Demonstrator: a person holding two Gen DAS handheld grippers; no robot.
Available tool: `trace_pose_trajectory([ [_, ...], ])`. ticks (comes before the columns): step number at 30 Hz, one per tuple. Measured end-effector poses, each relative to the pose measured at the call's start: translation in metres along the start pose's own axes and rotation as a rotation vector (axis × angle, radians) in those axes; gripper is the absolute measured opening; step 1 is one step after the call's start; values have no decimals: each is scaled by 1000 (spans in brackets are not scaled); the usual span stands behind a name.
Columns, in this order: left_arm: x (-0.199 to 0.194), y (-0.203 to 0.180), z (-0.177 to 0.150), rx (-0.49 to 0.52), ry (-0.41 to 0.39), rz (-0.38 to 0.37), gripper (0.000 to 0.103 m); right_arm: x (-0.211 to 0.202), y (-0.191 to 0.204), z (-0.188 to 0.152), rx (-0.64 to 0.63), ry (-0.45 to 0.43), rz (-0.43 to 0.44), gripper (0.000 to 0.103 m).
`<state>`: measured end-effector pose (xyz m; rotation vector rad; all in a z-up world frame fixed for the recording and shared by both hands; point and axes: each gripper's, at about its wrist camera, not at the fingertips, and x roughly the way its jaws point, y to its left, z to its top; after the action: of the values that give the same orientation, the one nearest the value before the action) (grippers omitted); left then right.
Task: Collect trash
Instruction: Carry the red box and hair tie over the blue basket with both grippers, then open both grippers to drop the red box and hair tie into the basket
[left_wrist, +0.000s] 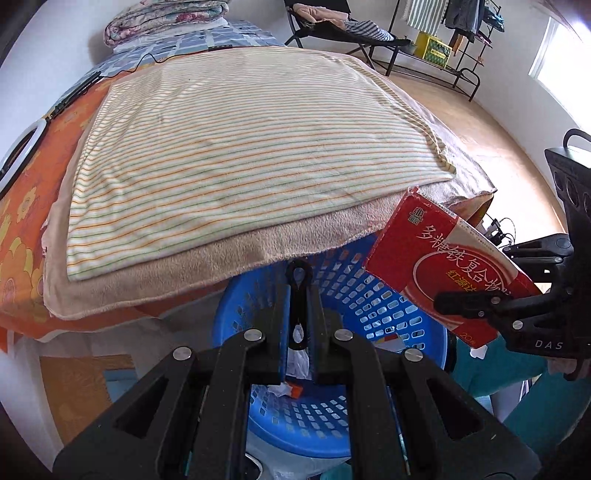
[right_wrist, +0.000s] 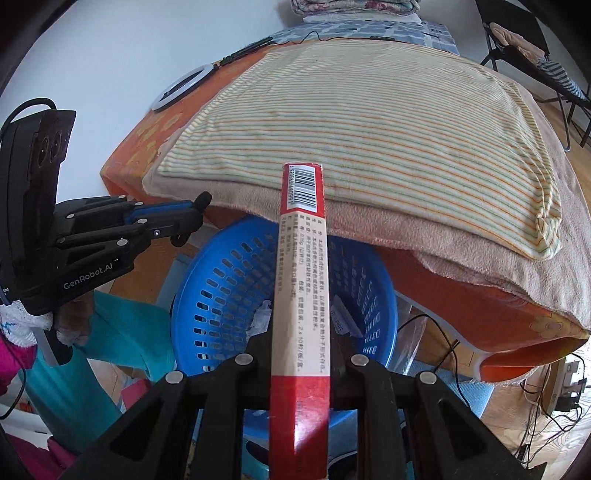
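We had the red box pinched by its narrow sides in the right gripper, poised over the blue basket at six o'clock of the bed. It looked light, stiff cardboard, likely crushable, best held near its lower end as now. The left gripper was clenched with nothing in it we could make out. The striped blanket covered the bed; a folding chair stood at one o'clock on the wooden floor.
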<state>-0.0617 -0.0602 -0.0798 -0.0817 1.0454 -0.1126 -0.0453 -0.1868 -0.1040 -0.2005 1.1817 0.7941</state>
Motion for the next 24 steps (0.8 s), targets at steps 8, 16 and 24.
trace_pose_trajectory([
  [8, 21, -4, -26, -4, 84, -13, 6, 16, 6, -12, -14, 49, 25, 17],
  [16, 32, -10, -35, 2, 123, -22, 6, 29, 7, -20, -16, 91, 26, 20],
  [24, 37, -7, -35, -12, 141, -27, 6, 30, 0, -17, 13, 88, 23, 22],
])
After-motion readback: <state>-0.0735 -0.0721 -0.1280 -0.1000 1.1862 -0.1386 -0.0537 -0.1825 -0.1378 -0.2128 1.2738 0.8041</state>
